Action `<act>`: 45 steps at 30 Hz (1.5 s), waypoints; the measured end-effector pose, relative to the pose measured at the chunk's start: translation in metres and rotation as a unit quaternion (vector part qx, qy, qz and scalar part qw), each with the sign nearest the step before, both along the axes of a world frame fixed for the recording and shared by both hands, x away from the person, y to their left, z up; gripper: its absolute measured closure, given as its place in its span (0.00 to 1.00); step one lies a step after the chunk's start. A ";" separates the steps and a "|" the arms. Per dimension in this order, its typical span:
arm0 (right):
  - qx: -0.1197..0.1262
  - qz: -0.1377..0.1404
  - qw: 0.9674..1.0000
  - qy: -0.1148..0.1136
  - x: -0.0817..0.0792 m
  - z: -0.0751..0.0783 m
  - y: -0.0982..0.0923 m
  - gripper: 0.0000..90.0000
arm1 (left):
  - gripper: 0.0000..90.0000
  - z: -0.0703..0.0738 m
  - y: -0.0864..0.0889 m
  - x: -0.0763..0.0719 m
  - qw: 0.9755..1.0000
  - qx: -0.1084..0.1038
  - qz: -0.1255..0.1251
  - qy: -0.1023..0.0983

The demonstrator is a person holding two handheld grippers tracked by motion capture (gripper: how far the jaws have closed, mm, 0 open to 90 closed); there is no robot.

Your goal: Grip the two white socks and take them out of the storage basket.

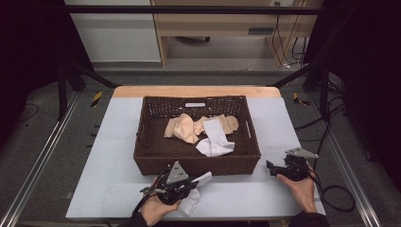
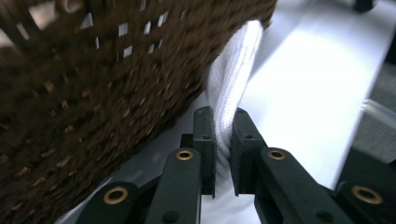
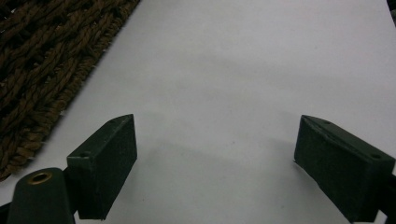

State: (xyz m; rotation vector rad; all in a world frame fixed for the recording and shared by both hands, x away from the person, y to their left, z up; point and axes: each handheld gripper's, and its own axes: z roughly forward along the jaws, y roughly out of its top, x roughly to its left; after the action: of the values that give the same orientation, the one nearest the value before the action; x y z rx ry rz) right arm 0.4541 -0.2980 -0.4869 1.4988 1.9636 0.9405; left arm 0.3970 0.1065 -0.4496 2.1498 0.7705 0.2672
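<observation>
- The left tool (image 1: 191, 182) is low over the near part of the bench (image 1: 108, 156), just in front of the basket's near wall, and the person's left hand (image 1: 153, 210) holds it from below.
- Its jaws are closed on a white sock (image 2: 231, 93); in the left gripper view the ribbed cloth is pinched between the two black pads and goes up along the woven side of the basket (image 2: 93, 93).
- In the high view the same white sock (image 1: 191, 204) hangs from this tool, with one end near the basket wall and the other end lying on the bench beside the hand.
- The right tool (image 1: 274, 168) rests near the right front corner of the basket (image 1: 142, 142), held by the right hand (image 1: 300, 187).
- Its jaws stand wide apart with nothing between them; in the right gripper view there is bare bench (image 3: 224, 70) between the pads, and the basket's (image 3: 46, 56) woven edge is at the upper left.
- Inside the basket lie a second white sock (image 1: 215, 139) and some beige socks (image 1: 187, 127), touching each other near the middle and the far side.
</observation>
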 end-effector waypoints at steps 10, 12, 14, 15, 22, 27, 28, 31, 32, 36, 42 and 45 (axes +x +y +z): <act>0.008 0.003 1.000 -0.001 -0.001 0.000 0.000 0.15 | 0.65 0.004 0.001 -0.005 1.000 -0.028 0.006 -0.007; 0.008 0.003 1.000 -0.001 0.000 0.001 0.000 0.15 | 0.61 0.010 0.003 -0.008 0.999 -0.043 0.008 -0.014; 0.009 0.003 1.000 -0.002 -0.001 0.001 0.000 0.15 | 0.58 0.018 0.007 -0.011 0.998 -0.057 0.013 -0.023; 0.007 0.003 1.000 -0.004 0.000 0.001 0.000 0.15 | 0.57 0.022 0.009 -0.013 0.997 -0.066 0.017 -0.026; 0.007 0.003 1.000 -0.004 0.000 0.001 -0.001 0.15 | 0.54 0.047 0.016 -0.012 0.992 -0.106 0.044 -0.053; 0.003 0.002 1.000 -0.003 0.000 0.001 -0.001 0.15 | 0.53 0.061 0.018 -0.004 0.989 -0.118 0.055 -0.072; 0.005 0.001 1.000 -0.001 0.000 0.001 0.000 0.15 | 0.53 0.065 0.018 -0.001 0.988 -0.121 0.057 -0.074; 0.002 0.001 1.000 -0.003 0.000 0.001 -0.001 0.15 | 0.52 0.079 0.017 0.009 0.985 -0.130 0.064 -0.091; 0.001 0.000 1.000 -0.004 0.000 0.001 -0.001 0.15 | 0.52 0.086 0.016 0.014 0.984 -0.134 0.067 -0.099; 0.002 0.001 1.000 -0.004 0.000 0.001 -0.001 0.15 | 0.51 0.106 0.010 0.030 0.981 -0.133 0.076 -0.121; 0.003 0.001 1.000 -0.004 0.000 0.001 -0.001 0.15 | 0.49 0.127 -0.004 0.052 0.977 -0.131 0.083 -0.144; 0.003 0.001 1.000 -0.004 0.000 0.001 -0.001 0.15 | 0.48 0.132 -0.010 0.065 0.978 -0.121 0.087 -0.149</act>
State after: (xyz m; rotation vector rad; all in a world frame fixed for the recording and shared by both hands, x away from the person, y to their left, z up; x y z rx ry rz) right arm 0.4542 -0.2990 -0.4855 1.4942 1.9587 0.9540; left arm 0.4621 0.0962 -0.3176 1.7648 0.7723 0.5459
